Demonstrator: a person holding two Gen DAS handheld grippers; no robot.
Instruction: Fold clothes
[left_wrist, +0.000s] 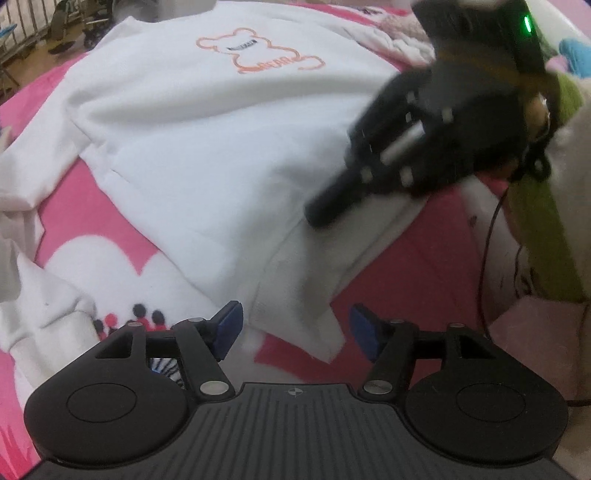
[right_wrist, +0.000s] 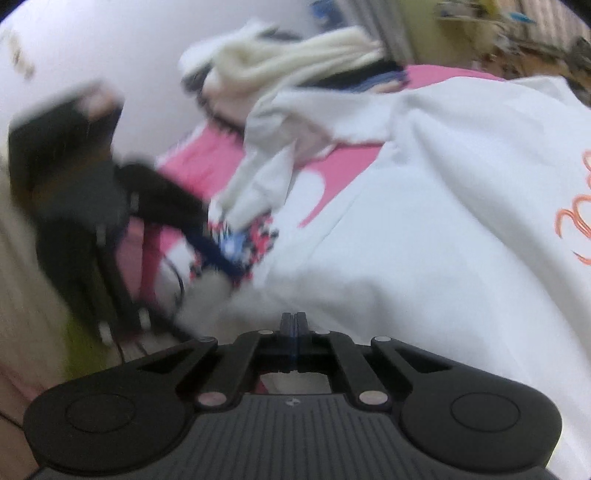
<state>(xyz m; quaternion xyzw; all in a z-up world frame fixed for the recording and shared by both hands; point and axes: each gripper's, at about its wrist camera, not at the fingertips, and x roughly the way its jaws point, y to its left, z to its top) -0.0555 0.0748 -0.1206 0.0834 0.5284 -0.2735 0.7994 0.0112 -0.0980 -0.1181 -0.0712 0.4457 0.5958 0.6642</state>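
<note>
A white sweatshirt (left_wrist: 207, 147) with an orange bear outline (left_wrist: 255, 51) lies spread on a pink blanket (left_wrist: 424, 258). In the left wrist view my left gripper (left_wrist: 295, 330) is open, its blue pads (left_wrist: 229, 326) standing either side of the sweatshirt's near hem corner without pressing on it. My right gripper (left_wrist: 317, 216) comes in from the upper right, black and blurred, with its tip low over the hem edge. In the right wrist view the right gripper (right_wrist: 293, 323) is shut, fingers together over the white sweatshirt (right_wrist: 424, 221), with no cloth visible between them. The left gripper (right_wrist: 225, 253) shows blurred at the left.
A loose white garment (left_wrist: 40, 314) lies at the near left. A pile of cream and white clothes (right_wrist: 295, 59) sits at the far end of the bed. A person's green sleeve (left_wrist: 546, 221) and a black cable (left_wrist: 484, 258) are at the right. Floor and a metal rail (left_wrist: 26, 40) lie beyond.
</note>
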